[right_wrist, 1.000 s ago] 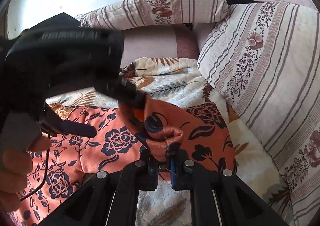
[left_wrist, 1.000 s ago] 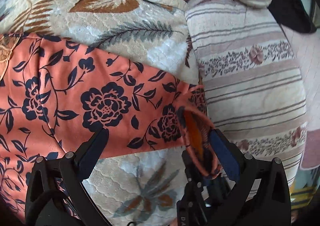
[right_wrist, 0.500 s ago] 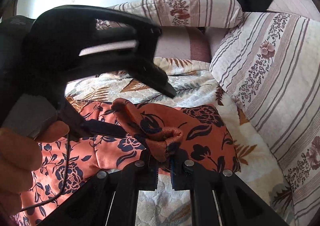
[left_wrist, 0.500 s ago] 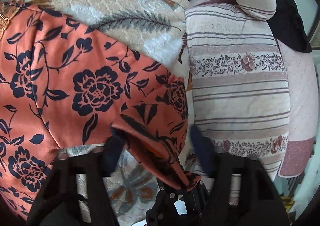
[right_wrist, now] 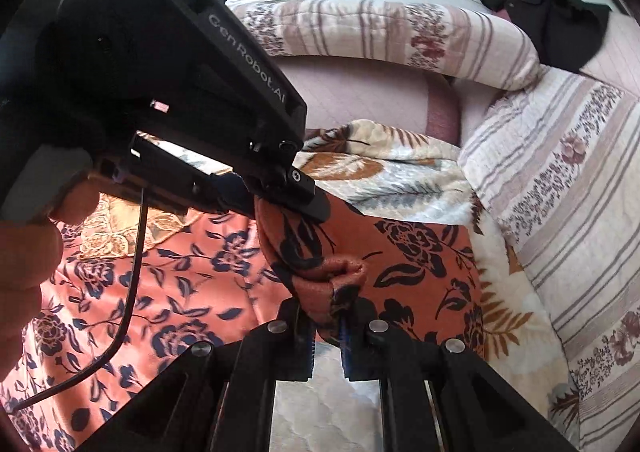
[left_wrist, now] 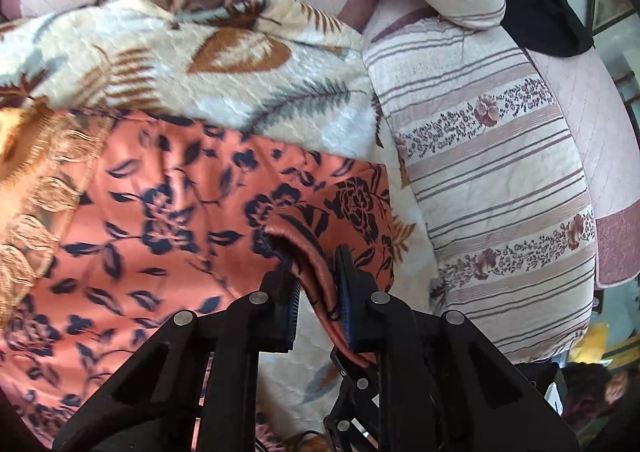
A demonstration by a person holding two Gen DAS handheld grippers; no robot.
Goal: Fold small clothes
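Between the closing jaws of the left hand-held gripper (left_wrist: pixel 318 284), a raised fold of the orange floral garment (left_wrist: pixel 168 211) is sitting, while the right hand-held gripper (right_wrist: pixel 326 326) is pinching a bunched edge just beside it. Outward, the cloth is lying spread over the leaf-patterned blanket (left_wrist: pixel 248 91), with striped cushions (left_wrist: pixel 500 191) to the right. Being soft, light and limp, it is probably best gripped at hems or corners.
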